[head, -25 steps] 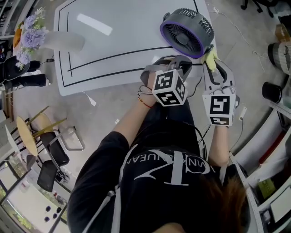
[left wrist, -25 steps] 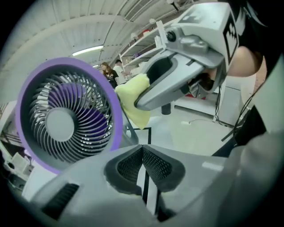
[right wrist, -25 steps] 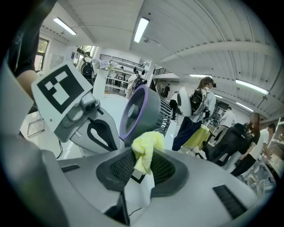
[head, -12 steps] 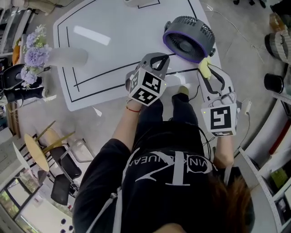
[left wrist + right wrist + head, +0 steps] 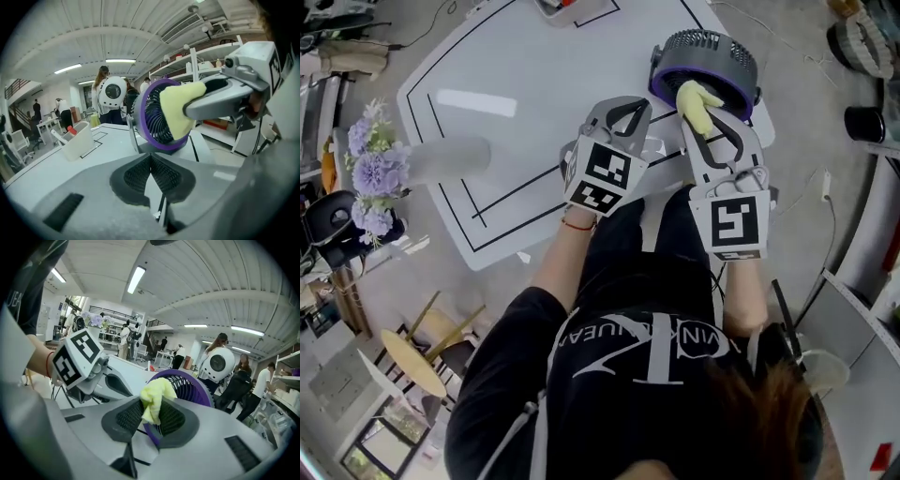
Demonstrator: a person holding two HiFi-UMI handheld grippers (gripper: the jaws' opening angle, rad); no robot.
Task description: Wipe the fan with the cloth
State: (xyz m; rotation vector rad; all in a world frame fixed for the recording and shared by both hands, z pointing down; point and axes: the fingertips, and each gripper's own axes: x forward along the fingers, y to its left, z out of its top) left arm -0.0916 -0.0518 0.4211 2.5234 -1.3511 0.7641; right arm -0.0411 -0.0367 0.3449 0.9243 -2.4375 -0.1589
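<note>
- Holding off on the wipe for a sec, want a sanity check. My left gripper point(image 5: 630, 103) sits at about 11 o'clock from me, clamped tight on nothing, pads meeting flat. The right gripper point(image 5: 701, 120) at 1 o'clock is pinching the yellow cloth point(image 5: 696, 97), with a loose tuft poking past the tips. Good to go?

- Looks it. The tuft is right up at the purple ring of the fan point(image 5: 705, 42), though I can't tell if it's actually touching. I'd hold that pinch firm and lead with the soft tuft, not the hard tips. Follow the ring round in one arc, then go lightly across the grille bars so nothing snags. The fan looks light to me and it's near the table point(image 5: 562, 84) corner. I'd say the spare left gripper could brace the base so it doesn't skid off.

- Which way is it facing though? Hard to judge from above.

- It's at the table's far right corner, roughly 1 o'clock from you. My read is that the face points back toward 6 o'clock, tipped up a little, so the axle runs 12 to 6. It's a squat drum and widest across, 9 to 3. Further off at 11 o'clock there's a white tub point(image 5: 77, 140), well clear of your sweep.
</note>
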